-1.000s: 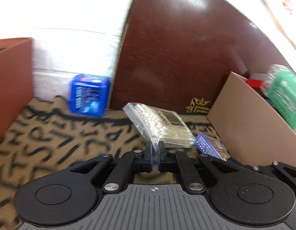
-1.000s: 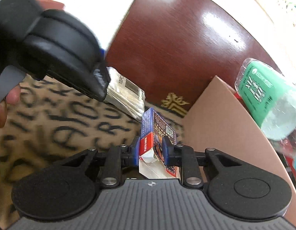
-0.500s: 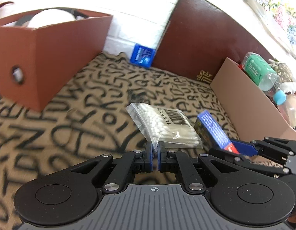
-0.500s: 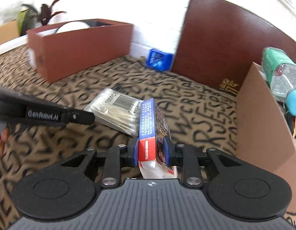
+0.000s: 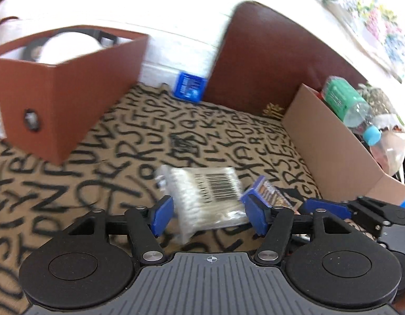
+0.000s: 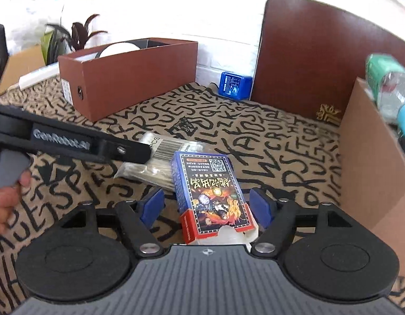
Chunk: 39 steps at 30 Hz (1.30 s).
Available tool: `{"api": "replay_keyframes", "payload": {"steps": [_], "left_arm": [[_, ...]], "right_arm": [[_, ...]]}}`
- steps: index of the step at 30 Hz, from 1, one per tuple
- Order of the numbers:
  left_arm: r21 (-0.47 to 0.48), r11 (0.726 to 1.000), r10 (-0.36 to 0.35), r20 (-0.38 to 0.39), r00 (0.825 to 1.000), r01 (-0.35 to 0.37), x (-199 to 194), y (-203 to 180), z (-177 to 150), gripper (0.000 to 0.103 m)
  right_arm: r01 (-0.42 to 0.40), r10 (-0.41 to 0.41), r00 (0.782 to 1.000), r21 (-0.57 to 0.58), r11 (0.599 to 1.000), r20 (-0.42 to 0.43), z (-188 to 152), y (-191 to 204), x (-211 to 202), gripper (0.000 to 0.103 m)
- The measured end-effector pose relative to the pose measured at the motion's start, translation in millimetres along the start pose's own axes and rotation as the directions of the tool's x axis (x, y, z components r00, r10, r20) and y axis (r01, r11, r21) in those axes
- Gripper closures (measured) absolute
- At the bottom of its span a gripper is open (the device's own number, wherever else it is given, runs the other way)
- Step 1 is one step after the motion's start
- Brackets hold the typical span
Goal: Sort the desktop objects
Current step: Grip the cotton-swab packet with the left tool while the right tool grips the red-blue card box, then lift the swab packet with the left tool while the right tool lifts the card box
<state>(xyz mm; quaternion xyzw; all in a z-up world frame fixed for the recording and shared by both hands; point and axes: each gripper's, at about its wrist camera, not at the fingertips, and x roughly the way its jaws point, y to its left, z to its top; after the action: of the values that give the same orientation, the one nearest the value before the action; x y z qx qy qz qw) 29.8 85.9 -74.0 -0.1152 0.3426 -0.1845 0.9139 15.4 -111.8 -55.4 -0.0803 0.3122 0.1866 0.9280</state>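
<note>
A clear bag of cotton swabs (image 5: 207, 199) lies on the lettered tablecloth between the open jaws of my left gripper (image 5: 210, 215); it also shows in the right wrist view (image 6: 160, 155). A blue and red card box (image 6: 213, 197) lies flat between the open jaws of my right gripper (image 6: 207, 208); its corner shows in the left wrist view (image 5: 268, 193). The left gripper's arm (image 6: 71, 141) crosses the right wrist view over the bag. The right gripper (image 5: 333, 207) shows at the right of the left wrist view.
A red-brown box (image 5: 71, 99) holding white items stands at back left. A tan cardboard box (image 5: 333, 141) at right holds a green-labelled bottle (image 5: 346, 102). A small blue box (image 5: 189, 89) sits by the wall beside a dark brown board (image 5: 268, 57).
Both grippers opened. The cotton swab bag and the card box were let go and now lie on the tablecloth between the jaws.
</note>
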Motion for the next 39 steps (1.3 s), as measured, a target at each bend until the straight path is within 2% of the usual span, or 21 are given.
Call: {"api": "replay_keyframes", "payload": {"steps": [3,5,6,7,8,10,11,12,14,16,17,18,20,22,26,28,31,36,39], "left_arm": [[-0.023,1.0,-0.001,-0.028,1.0,0.0,15.6,-2.7,3.9,0.025],[-0.026,1.0,0.005,-0.032,0.999,-0.006,21.5,-2.9,5.1,0.026],[-0.029,0.999,0.013,-0.035,0.999,-0.014,22.5,-3.3,5.1,0.032],[-0.028,0.999,0.026,-0.037,0.999,-0.027,23.0,-3.1,4.5,0.045],[-0.019,0.999,0.037,-0.041,0.998,-0.038,23.7,-3.1,3.5,0.054],[-0.024,0.998,0.048,-0.053,0.997,-0.049,23.1,-0.4,1.2,0.056],[-0.044,0.998,0.043,-0.061,0.997,-0.046,20.9,1.6,0.2,0.056],[-0.063,0.997,0.043,-0.067,0.997,-0.047,17.9,2.3,-0.7,0.052],[-0.078,0.996,0.038,-0.057,0.998,-0.042,11.3,2.3,-0.7,0.04],[-0.075,0.996,0.047,-0.021,0.999,-0.049,6.3,-4.2,0.9,0.022],[-0.059,0.997,0.054,-0.006,0.999,-0.054,6.2,-9.6,2.6,0.02],[-0.039,0.997,0.06,0.002,0.998,-0.06,8.3,-15.2,4.8,0.019],[0.004,0.997,0.08,-0.015,0.997,-0.079,18.6,-27.1,9.2,0.017],[0.048,0.993,0.109,-0.029,0.994,-0.108,31.1,-37.7,10.3,0.013],[0.07,0.988,0.145,-0.057,0.988,-0.141,51.6,-41.6,8.3,0.015],[0.064,0.987,0.153,-0.072,0.986,-0.148,54.8,-36.4,6.4,0.027],[0.056,0.99,0.131,-0.072,0.989,-0.127,47.1,-27.7,4.4,0.033],[0.063,0.995,0.086,-0.106,0.991,-0.08,29.3,-12.6,-1.3,0.031],[0.047,0.996,0.082,-0.103,0.991,-0.077,26.4,-9.0,-3.6,0.018]], "right_arm": [[-0.03,0.032,0.999,0.065,0.997,-0.032,-0.2,-12.6,14.7,0.026],[-0.026,0.029,0.999,0.085,0.996,-0.039,-1.0,-18.0,19.5,0.033],[-0.004,0.008,0.999,0.087,0.996,-0.042,-1.5,-19.4,19.1,0.05],[0.016,-0.012,0.999,0.086,0.996,-0.047,-2.2,-21.3,17.7,0.067],[0.03,-0.024,0.998,0.097,0.995,-0.057,-3.7,-23.9,16.4,0.074],[0.07,-0.058,0.994,0.128,0.989,-0.094,-8.4,-30.8,14.9,0.08],[0.099,-0.086,0.991,0.126,0.987,-0.107,-11.2,-32.5,13.3,0.08],[0.109,-0.097,0.99,0.118,0.987,-0.107,-14.4,-33.3,9.9,0.078],[0.072,-0.06,0.993,0.121,0.99,-0.099,-18.5,-34.8,1.0,0.072],[0.042,-0.032,0.997,0.137,0.99,-0.073,-19.3,-35.5,-8.7,0.056],[0.049,-0.041,0.997,0.127,0.991,-0.064,-17.9,-33.9,-12.0,0.052],[0.072,-0.067,0.996,0.102,0.992,-0.054,-15.8,-30.7,-14.7,0.044],[0.141,-0.14,0.99,0.035,0.989,-0.032,-11.0,-23.7,-17.2,0.037],[0.207,-0.207,0.978,-0.036,0.978,-0.007,-6.8,-15.2,-16.3,0.022],[0.245,-0.245,0.969,-0.139,0.959,0.021,-7.0,-7.6,-10.6,0.021],[0.251,-0.253,0.967,-0.148,0.957,0.006,-7.2,-8.3,-3.5,0.021],[0.272,-0.275,0.961,-0.132,0.953,-0.007,-7.5,-14.2,9.9,0.021],[0.227,-0.23,0.971,-0.059,0.972,-0.056,-8.5,-27.1,27.9,0.025],[0.181,-0.183,0.982,-0.05,0.982,-0.051,-7.5,-25.3,22.8,0.033]]}}
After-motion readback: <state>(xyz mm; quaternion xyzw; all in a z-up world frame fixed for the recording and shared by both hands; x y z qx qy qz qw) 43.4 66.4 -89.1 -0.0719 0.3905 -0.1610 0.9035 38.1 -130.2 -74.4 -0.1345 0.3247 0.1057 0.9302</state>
